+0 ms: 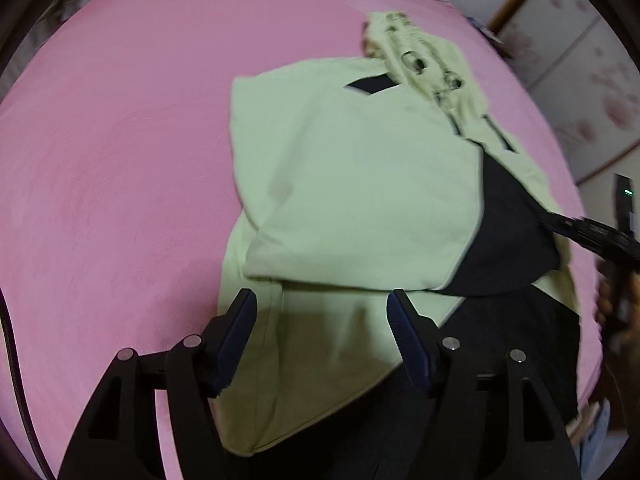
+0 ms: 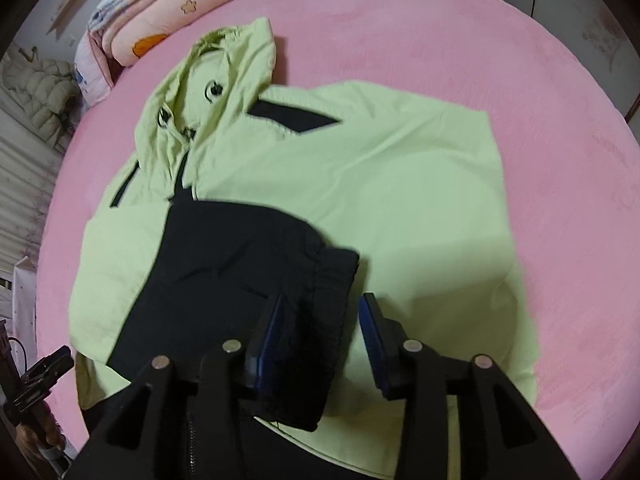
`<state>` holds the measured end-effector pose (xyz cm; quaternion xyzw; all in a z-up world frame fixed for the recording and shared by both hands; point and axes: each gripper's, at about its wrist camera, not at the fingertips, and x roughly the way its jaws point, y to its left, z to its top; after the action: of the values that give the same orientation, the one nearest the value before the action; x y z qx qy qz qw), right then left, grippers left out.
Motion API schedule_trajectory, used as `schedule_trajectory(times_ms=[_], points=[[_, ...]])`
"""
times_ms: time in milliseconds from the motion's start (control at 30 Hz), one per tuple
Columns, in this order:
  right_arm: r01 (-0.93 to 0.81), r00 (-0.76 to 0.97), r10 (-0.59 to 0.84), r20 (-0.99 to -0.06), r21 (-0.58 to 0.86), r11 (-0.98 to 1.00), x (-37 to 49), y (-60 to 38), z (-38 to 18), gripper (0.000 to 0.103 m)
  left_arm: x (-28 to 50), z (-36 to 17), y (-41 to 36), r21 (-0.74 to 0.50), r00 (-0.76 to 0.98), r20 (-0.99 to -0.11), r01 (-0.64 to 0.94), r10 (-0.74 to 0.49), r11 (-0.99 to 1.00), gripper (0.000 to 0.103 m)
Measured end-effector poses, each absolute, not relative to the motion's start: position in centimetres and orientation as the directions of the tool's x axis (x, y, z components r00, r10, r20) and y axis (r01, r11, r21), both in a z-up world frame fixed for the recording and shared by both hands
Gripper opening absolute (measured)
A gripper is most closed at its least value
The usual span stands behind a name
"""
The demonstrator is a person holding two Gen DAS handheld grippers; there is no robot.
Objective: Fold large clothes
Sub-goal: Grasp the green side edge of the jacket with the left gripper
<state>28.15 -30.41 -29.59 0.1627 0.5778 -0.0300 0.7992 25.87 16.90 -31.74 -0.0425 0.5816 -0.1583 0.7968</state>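
A light green hooded jacket (image 1: 352,184) with black panels lies on the pink bed (image 1: 120,140), its sleeves folded over the body. My left gripper (image 1: 322,300) hovers open over the jacket's lower green part, with nothing between its fingers. In the right wrist view the jacket (image 2: 400,200) fills the middle, hood (image 2: 208,80) at the far left. A black sleeve (image 2: 224,256) lies across the jacket's front. My right gripper (image 2: 323,300) stands open with the sleeve's cuff (image 2: 320,320) lying between the jaws; the right pad is clear of it.
Folded quilts (image 2: 160,20) and a pale puffer coat (image 2: 44,88) sit beyond the bed's far left. The other gripper (image 2: 44,372) shows at the lower left, held by a hand. A patterned wall panel (image 1: 580,80) stands past the bed's right edge. Pink sheet (image 2: 560,160) lies bare around the jacket.
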Motion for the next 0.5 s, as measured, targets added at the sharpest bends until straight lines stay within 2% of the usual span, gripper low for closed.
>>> schedule_trajectory(times_ms=[200, 400, 500], points=[[0.213, 0.313, 0.159, -0.937, 0.232, 0.949, 30.6, -31.0, -31.1, 0.040, 31.8, -31.0, 19.7, -0.285, 0.340, -0.889, 0.118, -0.308, 0.951, 0.067], [0.186, 0.277, 0.193, -0.941, 0.249, 0.950, 32.5, -31.2, -33.1, 0.042, 40.0, -35.9, 20.0, -0.318, 0.295, -0.905, 0.011, -0.307, 0.948, 0.066], [0.165, 0.290, 0.220, -0.931, 0.275, 0.947, 32.8, -31.3, -33.4, 0.042, 42.1, -37.9, 19.6, -0.293, 0.278, -0.918, 0.004, -0.282, 0.956, 0.066]])
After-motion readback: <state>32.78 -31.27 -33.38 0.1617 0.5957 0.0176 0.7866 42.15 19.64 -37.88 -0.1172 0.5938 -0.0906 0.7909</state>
